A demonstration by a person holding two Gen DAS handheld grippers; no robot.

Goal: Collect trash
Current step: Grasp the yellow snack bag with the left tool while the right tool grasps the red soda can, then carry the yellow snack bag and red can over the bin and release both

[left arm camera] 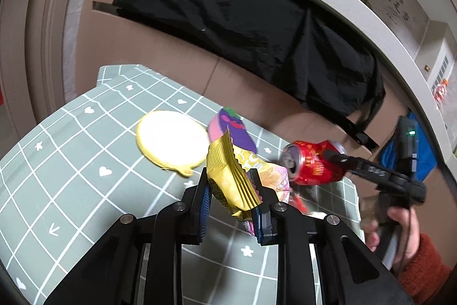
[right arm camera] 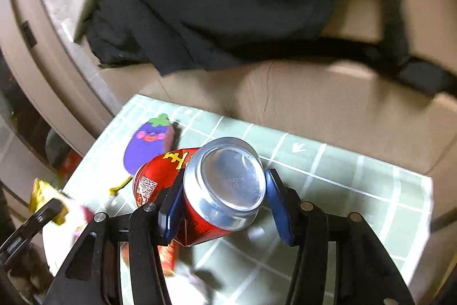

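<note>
The green checked tablecloth (left arm camera: 71, 162) is the thing to steer by here. Over its near edge the left gripper (left arm camera: 232, 190) has its jaws drawn close together on a crumpled yellow snack wrapper (left arm camera: 228, 176), the blue pads pinching the foil from both sides so that the packet stands up between them, clear of the cloth. A pinkish printed part of the same packet (or maybe a second one, I cannot tell) hangs just beside the right-hand pad.

Towards the cloth's right-hand end, the right gripper (right arm camera: 224, 205) straddles a dented red drink can (right arm camera: 217, 190). The can lies tilted with its silver base (right arm camera: 228, 179) facing the camera. The jaws stand about half open around it: the left pad lies against the can's side, while the right pad looks just short of the rim, so I would not call it a firm grip. A hand (left arm camera: 400, 225) in a rust-coloured sleeve (left arm camera: 425, 267) holds that gripper at the cloth's right edge.

On the cloth behind the can lies a purple eggplant-shaped sponge (right arm camera: 148, 145), and further left a round yellow-rimmed lid (left arm camera: 171, 139), flat on the checks. Beyond the cloth's far edge a black garment (left arm camera: 242, 27) is draped over a cardboard box (right arm camera: 328, 110).
</note>
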